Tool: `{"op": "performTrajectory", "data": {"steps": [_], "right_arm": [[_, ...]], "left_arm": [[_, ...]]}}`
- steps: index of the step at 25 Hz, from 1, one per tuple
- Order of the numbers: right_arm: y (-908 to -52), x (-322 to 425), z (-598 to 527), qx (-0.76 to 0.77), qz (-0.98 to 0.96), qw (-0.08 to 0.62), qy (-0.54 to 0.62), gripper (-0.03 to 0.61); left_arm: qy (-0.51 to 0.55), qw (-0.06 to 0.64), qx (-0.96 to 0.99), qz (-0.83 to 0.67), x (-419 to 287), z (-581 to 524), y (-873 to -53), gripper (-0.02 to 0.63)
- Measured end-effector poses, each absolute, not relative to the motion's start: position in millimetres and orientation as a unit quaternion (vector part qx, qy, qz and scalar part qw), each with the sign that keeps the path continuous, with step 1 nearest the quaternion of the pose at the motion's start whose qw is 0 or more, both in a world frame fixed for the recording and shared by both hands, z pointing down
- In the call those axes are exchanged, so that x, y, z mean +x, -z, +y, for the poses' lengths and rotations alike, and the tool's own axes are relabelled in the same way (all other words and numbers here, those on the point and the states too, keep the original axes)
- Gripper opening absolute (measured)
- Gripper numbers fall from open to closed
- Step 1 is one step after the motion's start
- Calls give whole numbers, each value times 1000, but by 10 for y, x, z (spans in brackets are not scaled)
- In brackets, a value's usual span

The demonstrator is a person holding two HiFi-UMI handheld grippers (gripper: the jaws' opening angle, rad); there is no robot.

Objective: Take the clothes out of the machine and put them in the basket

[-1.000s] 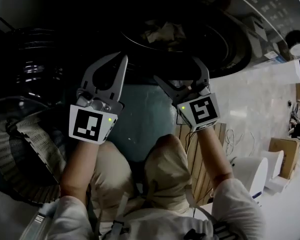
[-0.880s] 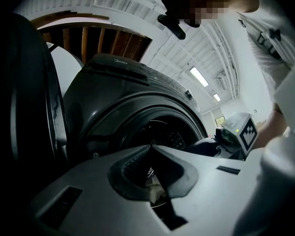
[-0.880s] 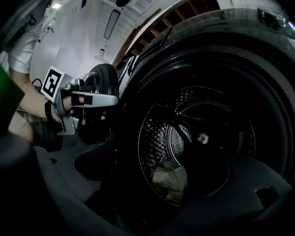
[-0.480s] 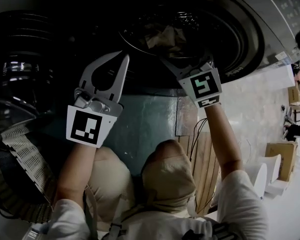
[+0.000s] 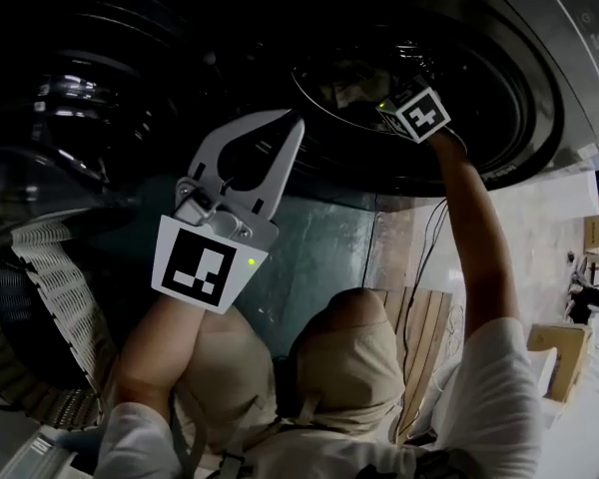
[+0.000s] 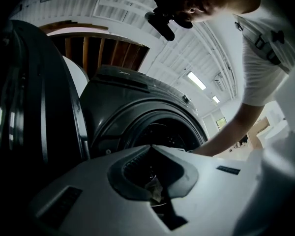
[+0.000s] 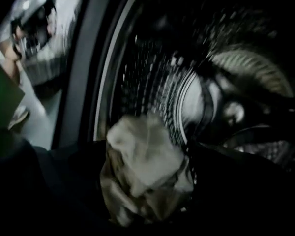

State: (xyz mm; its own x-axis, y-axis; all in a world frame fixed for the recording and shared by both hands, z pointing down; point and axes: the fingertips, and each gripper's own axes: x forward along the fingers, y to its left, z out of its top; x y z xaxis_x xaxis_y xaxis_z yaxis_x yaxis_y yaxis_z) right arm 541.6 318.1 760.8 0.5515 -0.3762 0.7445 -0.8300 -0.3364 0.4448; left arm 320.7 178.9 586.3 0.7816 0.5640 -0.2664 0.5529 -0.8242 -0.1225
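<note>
Pale crumpled garment [image 7: 143, 163] lies low inside the dark, open machine [image 6: 137, 109]

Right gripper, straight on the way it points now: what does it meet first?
Likely the pale crumpled garment in the drum, dead ahead of the right gripper, whose jaws have just been opening with it between them, unpressed; blur leaves depth unclear.

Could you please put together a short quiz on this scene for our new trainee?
1. True or false: the right gripper reaches into the perforated steel drum of the dark grey front-loading washing machine.
2. Which gripper's jaws are together? A: left gripper. B: right gripper.
3. Fill in: the pale woven basket stands at the person's ___ side.
Key: 1 true. 2 A; the right gripper's jaws have just been opening, with the crumpled beige cloth between them, not pinched. 3 left.
</note>
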Motion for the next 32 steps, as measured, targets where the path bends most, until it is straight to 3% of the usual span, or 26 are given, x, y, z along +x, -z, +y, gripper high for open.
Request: {"op": "performTrajectory", "data": {"steps": [5,12,18,19,22,25,28,32], "right_arm": [[-8071,5675,3444,714,-372,457,-378,554],[-8547,5898,3338,679,-363,489,-409,557],[-8804,6012,3334,674,-352,476,-443,551],[-8825,5987,3300,672,-356,474,-444,534],[-8851,5872,3263,657,-365,487,-444,372],[-8792,5794,3281,660,-353,490,-447,282],[-8631,5792,3237,678,-344,490,-426,238],[-8348,5796,3191,728,-340,463,-375,225]], "left_arm": [[-132,46,-948,-285,3135,1692,-5920,14],[-114,64,-951,-282,3080,1635,-5979,14],[-90,73,-957,-266,3074,1461,-6064,14],[-101,77,-956,-263,3085,1457,-6026,14],[-111,82,-955,-263,3096,1524,-6003,14],[-113,93,-949,-280,3076,1651,-6002,14],[-120,98,-945,-287,3063,1682,-5974,14],[-125,89,-946,-286,3029,1675,-5965,14]]}}
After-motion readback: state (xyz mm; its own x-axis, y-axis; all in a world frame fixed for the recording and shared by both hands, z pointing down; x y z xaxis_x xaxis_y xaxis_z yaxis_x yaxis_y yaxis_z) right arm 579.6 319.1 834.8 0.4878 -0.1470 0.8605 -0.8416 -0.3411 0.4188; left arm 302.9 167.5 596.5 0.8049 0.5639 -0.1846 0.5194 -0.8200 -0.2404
